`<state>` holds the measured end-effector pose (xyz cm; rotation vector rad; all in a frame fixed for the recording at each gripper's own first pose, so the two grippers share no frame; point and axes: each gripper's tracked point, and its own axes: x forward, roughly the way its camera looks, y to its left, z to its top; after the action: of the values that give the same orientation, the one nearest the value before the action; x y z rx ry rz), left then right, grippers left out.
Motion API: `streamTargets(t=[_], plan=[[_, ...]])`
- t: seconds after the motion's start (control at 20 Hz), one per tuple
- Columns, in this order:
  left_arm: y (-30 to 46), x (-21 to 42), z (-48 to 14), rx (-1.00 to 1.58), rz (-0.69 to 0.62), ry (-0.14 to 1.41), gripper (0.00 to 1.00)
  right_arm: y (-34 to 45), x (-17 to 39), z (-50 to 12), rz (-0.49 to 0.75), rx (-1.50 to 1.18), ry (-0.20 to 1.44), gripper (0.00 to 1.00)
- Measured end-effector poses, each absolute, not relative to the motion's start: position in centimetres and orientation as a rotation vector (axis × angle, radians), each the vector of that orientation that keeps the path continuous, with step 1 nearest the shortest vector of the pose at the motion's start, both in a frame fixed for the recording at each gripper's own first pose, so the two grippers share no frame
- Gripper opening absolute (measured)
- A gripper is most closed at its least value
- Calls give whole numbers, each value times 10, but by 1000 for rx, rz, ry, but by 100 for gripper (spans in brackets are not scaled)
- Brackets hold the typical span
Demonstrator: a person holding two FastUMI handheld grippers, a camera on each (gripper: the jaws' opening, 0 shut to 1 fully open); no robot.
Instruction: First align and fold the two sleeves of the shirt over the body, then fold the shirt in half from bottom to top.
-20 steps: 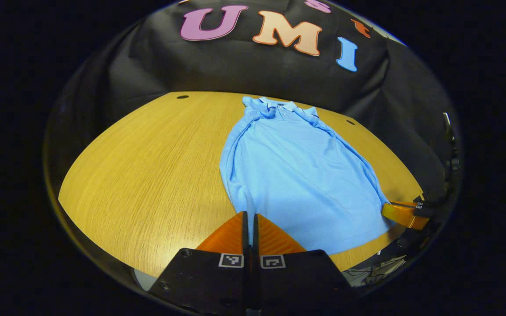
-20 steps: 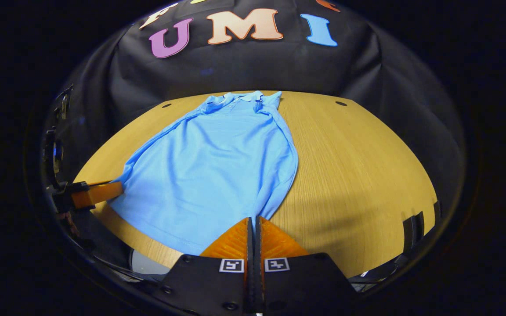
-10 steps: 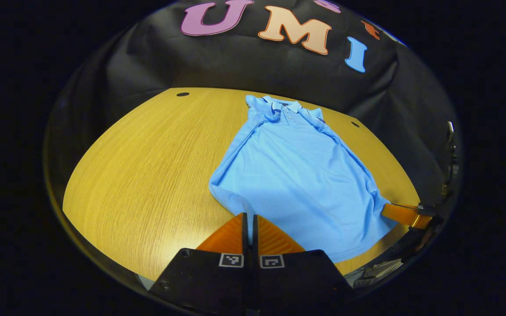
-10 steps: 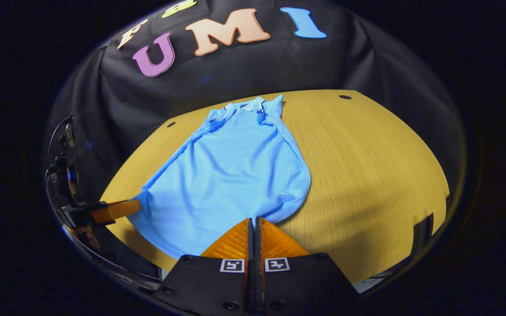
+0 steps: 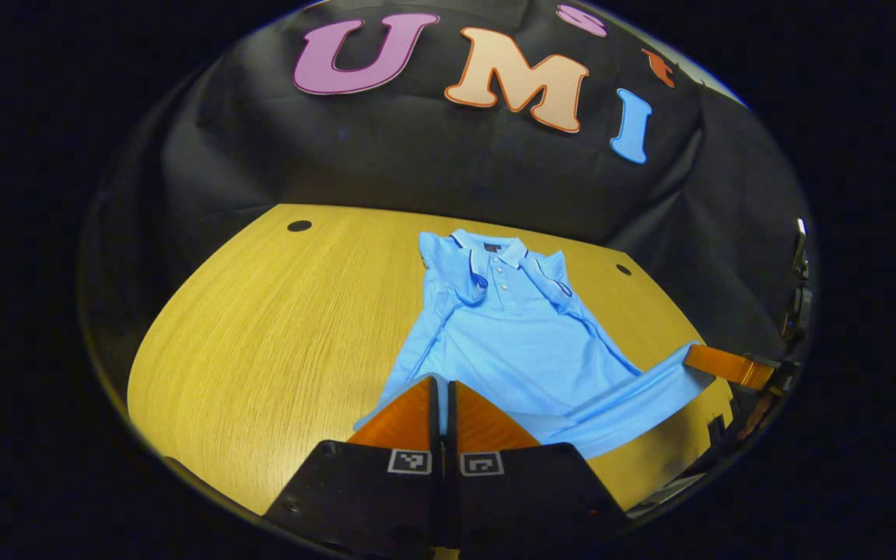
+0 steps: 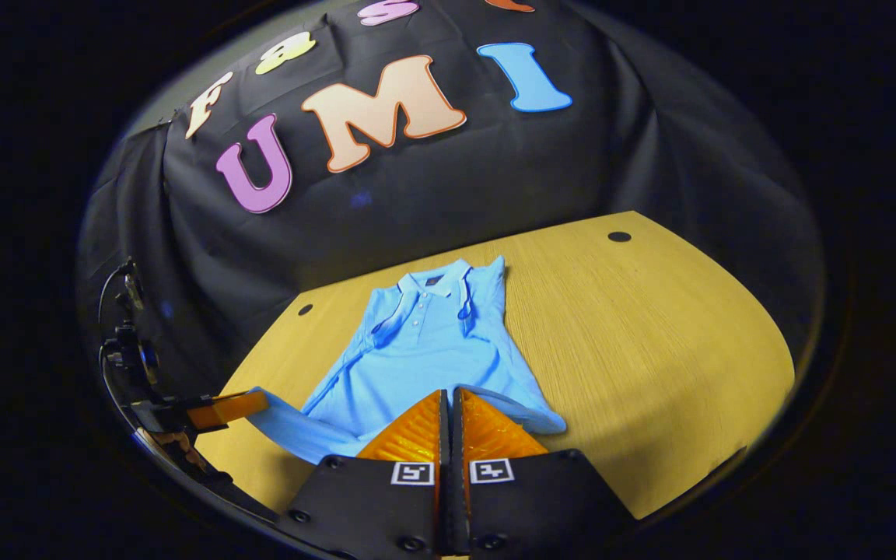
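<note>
Left tool pinched together on the near left corner of the shirt's hem, and the right tool clamped the same way on the other corner. Between them the hem hangs lifted off the bench, sagging in a soft band. That's light, limp knit, no stiffness at all, so it droops wherever it isn't held; the two hem corners look like the right places to grip, wide apart to keep the edge taut. The shirt lies collar-far on the bench, sleeves already tucked over the body. Both tools are held low and roughly level, pointing toward the collar, poised for the bottom-to-top fold.
</note>
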<state>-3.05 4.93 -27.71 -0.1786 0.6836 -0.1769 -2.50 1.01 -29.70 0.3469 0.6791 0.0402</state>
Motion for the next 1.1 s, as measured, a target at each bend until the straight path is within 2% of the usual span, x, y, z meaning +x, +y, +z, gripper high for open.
streamTargets(t=[0.6, 1.1], plan=[[52, 139, -254, -166, -228, 565, 0, 11, 148, -276, 22, 318, 534, 2], [44, 273, -284, -108, -247, 527, 0, -18, 268, -337, -88, 291, 519, 2]])
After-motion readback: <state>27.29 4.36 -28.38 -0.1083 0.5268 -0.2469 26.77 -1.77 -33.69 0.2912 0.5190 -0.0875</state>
